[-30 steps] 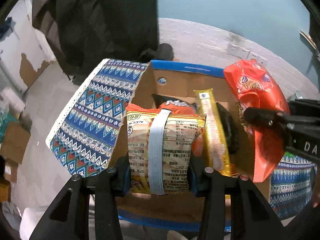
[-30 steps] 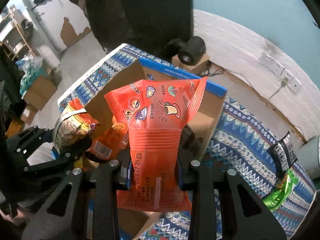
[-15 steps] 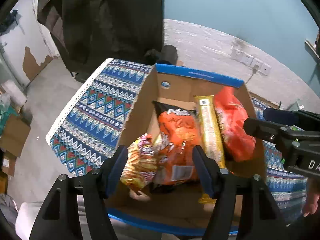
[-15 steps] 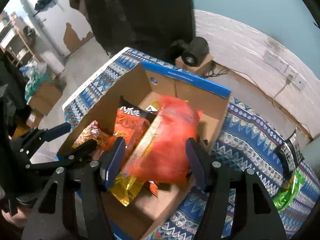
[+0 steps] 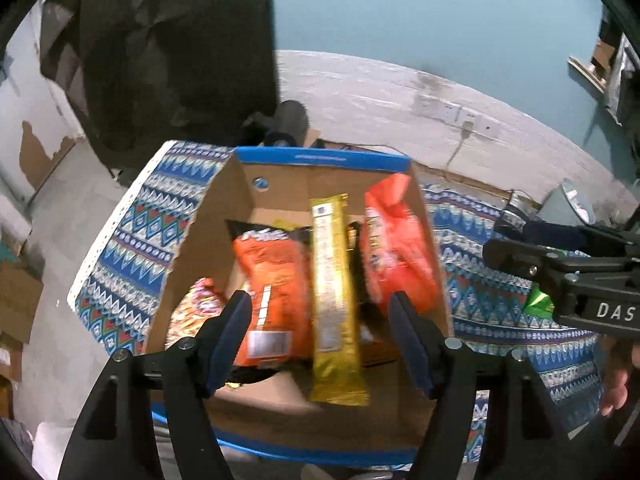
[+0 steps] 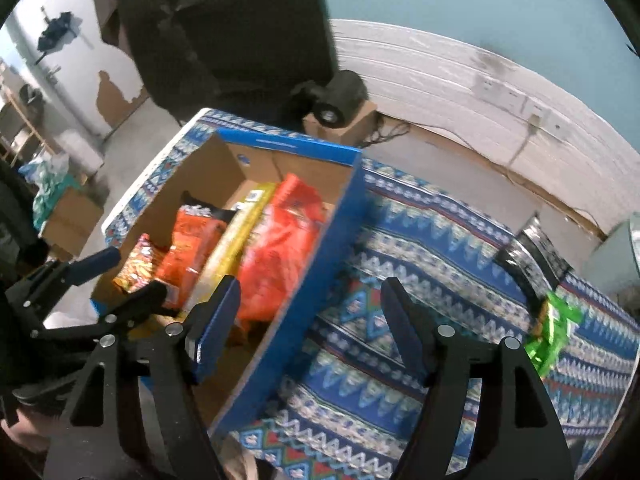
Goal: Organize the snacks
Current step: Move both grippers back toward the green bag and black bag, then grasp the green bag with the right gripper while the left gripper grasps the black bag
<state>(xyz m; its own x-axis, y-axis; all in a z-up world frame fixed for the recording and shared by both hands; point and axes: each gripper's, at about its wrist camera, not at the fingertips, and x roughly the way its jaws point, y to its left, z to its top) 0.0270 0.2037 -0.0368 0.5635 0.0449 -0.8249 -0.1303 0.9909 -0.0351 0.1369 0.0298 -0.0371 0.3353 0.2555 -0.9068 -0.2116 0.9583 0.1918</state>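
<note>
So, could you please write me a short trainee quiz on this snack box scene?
1. True or false: the left gripper grips the gold packet.
2. Which snack lies outside the cardboard box? A green packet B red bag C orange bag
3. Fill in: the box sits on a patterned ____.

Key: 1 false; 2 A; 3 cloth.

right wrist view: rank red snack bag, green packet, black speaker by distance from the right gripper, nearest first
1. Red snack bag: in the cardboard box, just left of the right gripper, whose jaws are opening with nothing between them.
2. Green packet: on the patterned cloth, far right.
3. Black speaker: beyond the box, by the wall.
</note>
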